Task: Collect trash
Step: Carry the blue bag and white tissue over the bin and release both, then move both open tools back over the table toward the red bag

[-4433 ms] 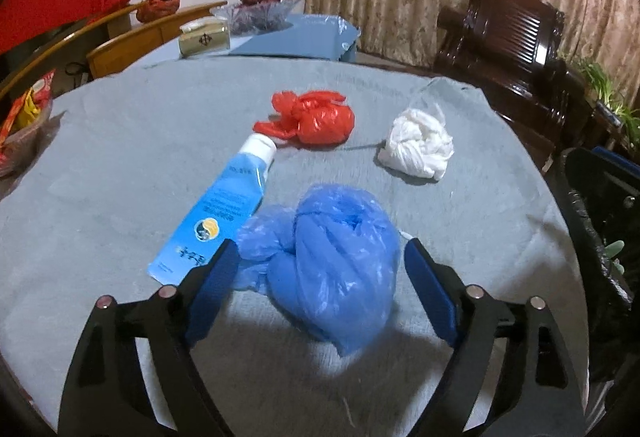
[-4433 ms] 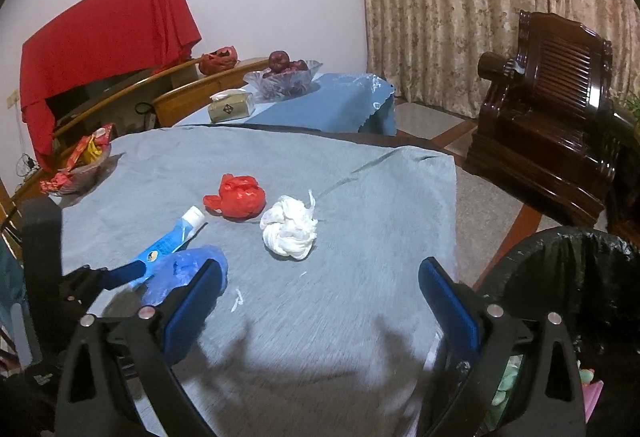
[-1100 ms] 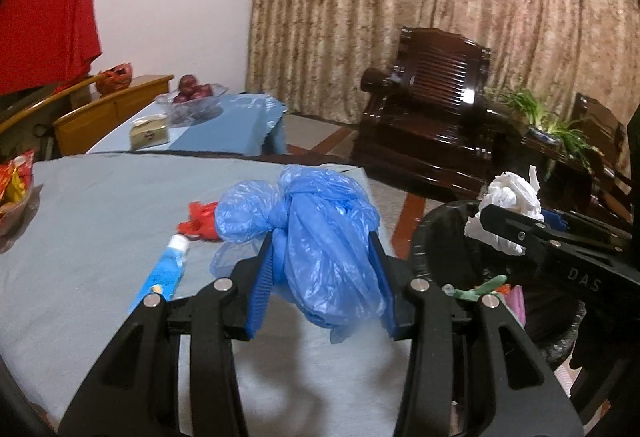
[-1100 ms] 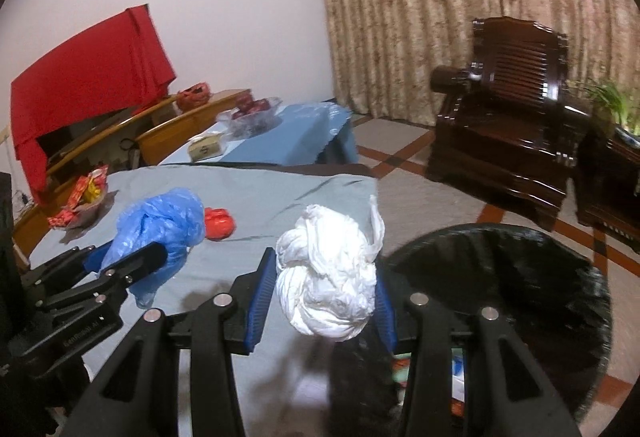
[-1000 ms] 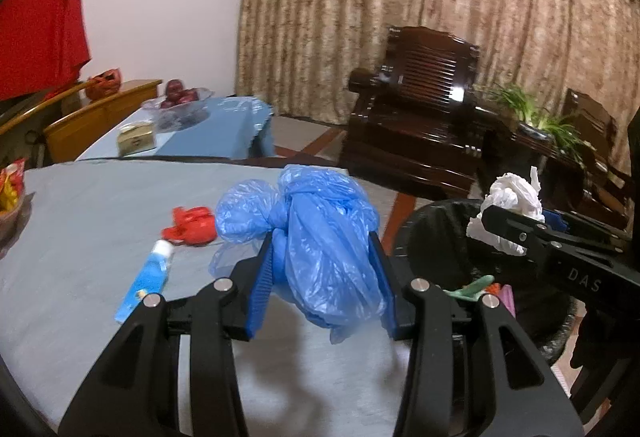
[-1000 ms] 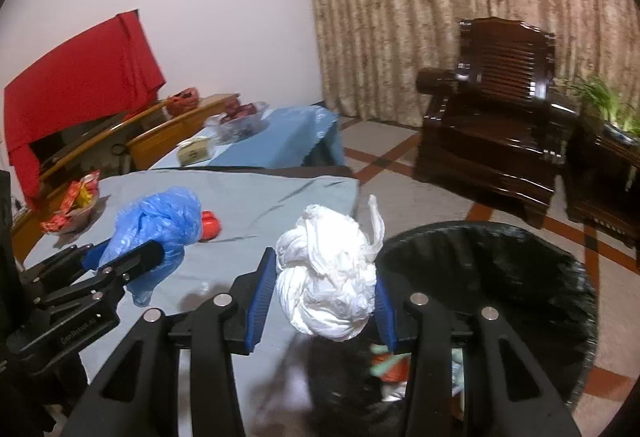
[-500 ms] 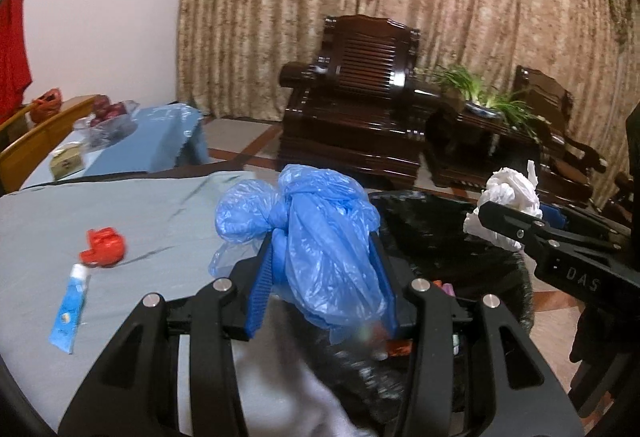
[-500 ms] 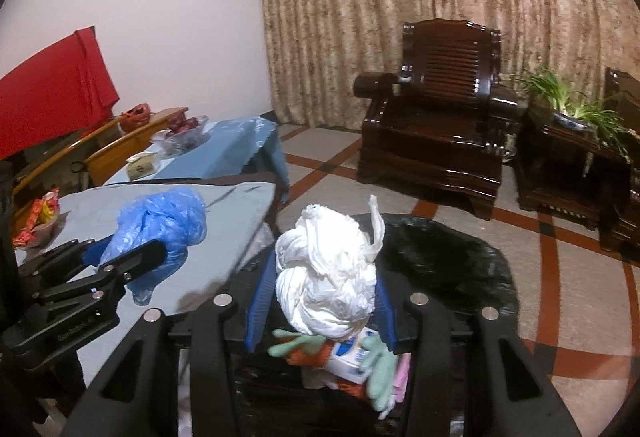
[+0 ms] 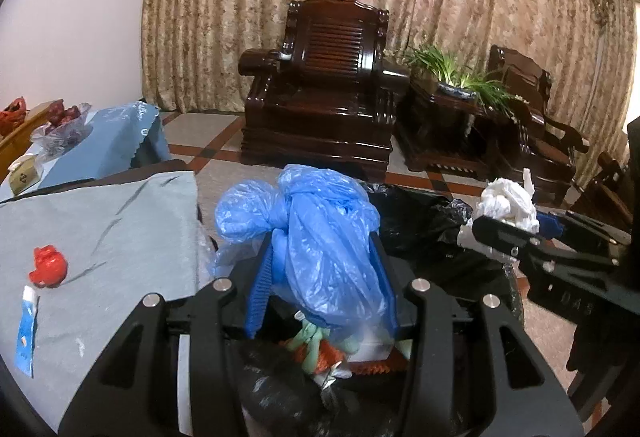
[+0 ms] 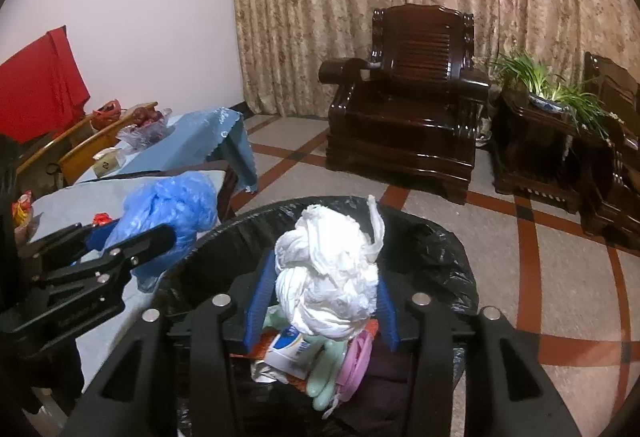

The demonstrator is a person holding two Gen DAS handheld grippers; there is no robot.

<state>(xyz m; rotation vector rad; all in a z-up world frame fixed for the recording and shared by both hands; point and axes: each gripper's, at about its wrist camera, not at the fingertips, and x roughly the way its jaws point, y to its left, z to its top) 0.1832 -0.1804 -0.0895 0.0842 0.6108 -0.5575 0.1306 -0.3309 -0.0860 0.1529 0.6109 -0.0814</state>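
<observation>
My left gripper (image 9: 320, 277) is shut on a knotted blue plastic bag (image 9: 320, 237) and holds it above the black-lined trash bin (image 9: 416, 225). My right gripper (image 10: 320, 301) is shut on a crumpled white plastic bag (image 10: 328, 277) and holds it over the same bin (image 10: 432, 237). The bin holds mixed trash, among it a white-blue box (image 10: 290, 351) and green gloves (image 10: 328, 377). The blue bag also shows in the right wrist view (image 10: 168, 209). A red bag (image 9: 48, 264) and a blue-white tube (image 9: 26, 331) lie on the grey table (image 9: 100, 237).
A dark wooden armchair (image 9: 320, 97) and a plant stand (image 9: 452, 105) stand beyond the bin on the tiled floor. A side table with a blue cloth (image 10: 192, 141) and a fruit bowl stands behind the grey table. A red cloth (image 10: 36, 85) hangs at left.
Both grippers have swung right from the table to above the bin, each still holding its bag. The bin's contents now show directly beneath both bags.
</observation>
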